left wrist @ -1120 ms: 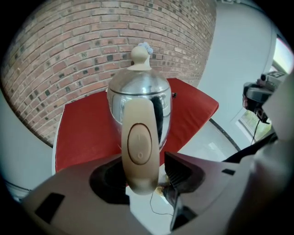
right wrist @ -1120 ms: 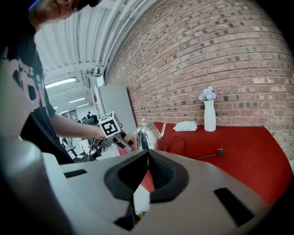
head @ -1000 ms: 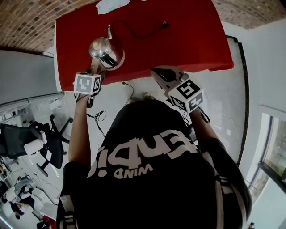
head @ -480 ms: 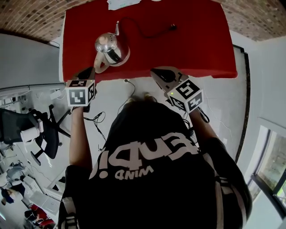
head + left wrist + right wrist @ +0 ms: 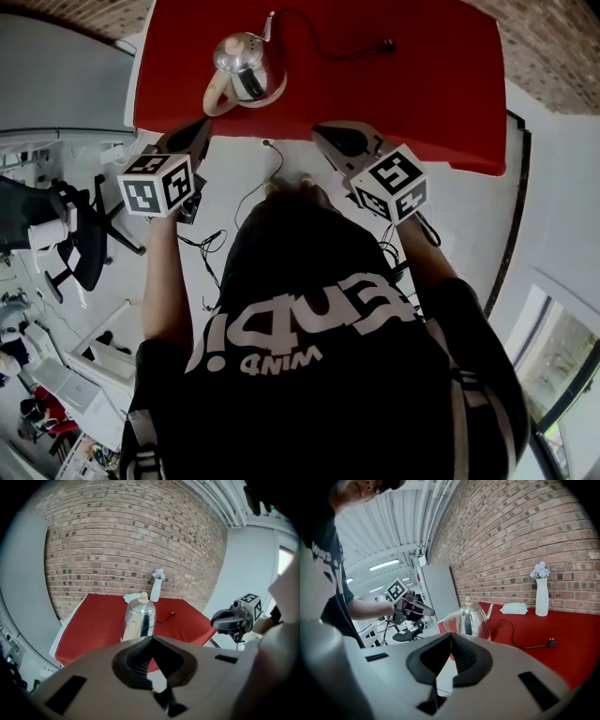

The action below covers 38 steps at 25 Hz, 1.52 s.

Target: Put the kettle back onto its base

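The shiny steel kettle [image 5: 246, 70] with its pale handle stands upright on its base near the front left of the red table [image 5: 412, 84]; it also shows in the left gripper view [image 5: 139, 618] and the right gripper view [image 5: 471, 618]. The base's black cord [image 5: 323, 42] runs right to a loose plug [image 5: 386, 44]. My left gripper [image 5: 197, 136] hangs just off the table's front edge, short of the handle, shut and empty [image 5: 152, 637]. My right gripper [image 5: 328, 139] hovers at the same edge further right, shut on nothing [image 5: 451, 634].
A white vase with flowers [image 5: 542, 597] and a folded white cloth [image 5: 514, 608] sit at the table's far side by the brick wall. An office chair [image 5: 84, 253] and floor cables [image 5: 211, 248] lie to the left below the table.
The left gripper drew back from the kettle's handle, rose clear of the table edge and its jaws came together. The kettle stayed put. The right gripper shifted slightly.
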Motion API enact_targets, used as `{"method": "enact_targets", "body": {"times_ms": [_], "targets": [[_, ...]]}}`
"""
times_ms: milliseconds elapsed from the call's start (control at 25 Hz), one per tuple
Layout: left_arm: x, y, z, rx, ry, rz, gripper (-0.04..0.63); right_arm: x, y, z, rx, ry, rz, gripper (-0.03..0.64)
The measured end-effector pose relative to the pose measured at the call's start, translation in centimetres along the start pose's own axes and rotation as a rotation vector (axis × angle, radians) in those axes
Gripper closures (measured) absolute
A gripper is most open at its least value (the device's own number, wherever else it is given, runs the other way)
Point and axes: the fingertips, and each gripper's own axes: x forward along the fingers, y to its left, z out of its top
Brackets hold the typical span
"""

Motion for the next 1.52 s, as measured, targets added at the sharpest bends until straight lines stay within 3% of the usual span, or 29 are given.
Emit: {"method": "enact_targets", "body": {"times_ms": [240, 600, 840, 1080, 1520], "targets": [[-2.3, -2.3, 1.1, 0.005, -0.08, -0.091, 0.588, 0.5, 0.7, -0.3, 0.001, 0.019, 0.01, 0.594], [-5.7, -5.7, -1.9, 0.11, -0.178, -0.188, 0.588, 0.3, 3.1, 0.3, 0.02, -0.029, -0.02, 0.594], [-8.0, -5.2, -6.2, 0.112, -0.142, -0.206, 0.588, 0.9, 6.5, -0.4, 0.022, -0.03, -0.03, 0.594], [-11.2, -4.3, -8.6, 0.105, -0.168, -0.219, 0.588, 1.3, 10.5, -0.9, 0.015, -0.027, -0.03, 0.594], [-15.6, -8.9, -12.6, 0.178, -0.161, -0.275, 0.588, -2.7, 16.4, -2.2, 0.007, -0.043, -0.043, 0.594]]}}
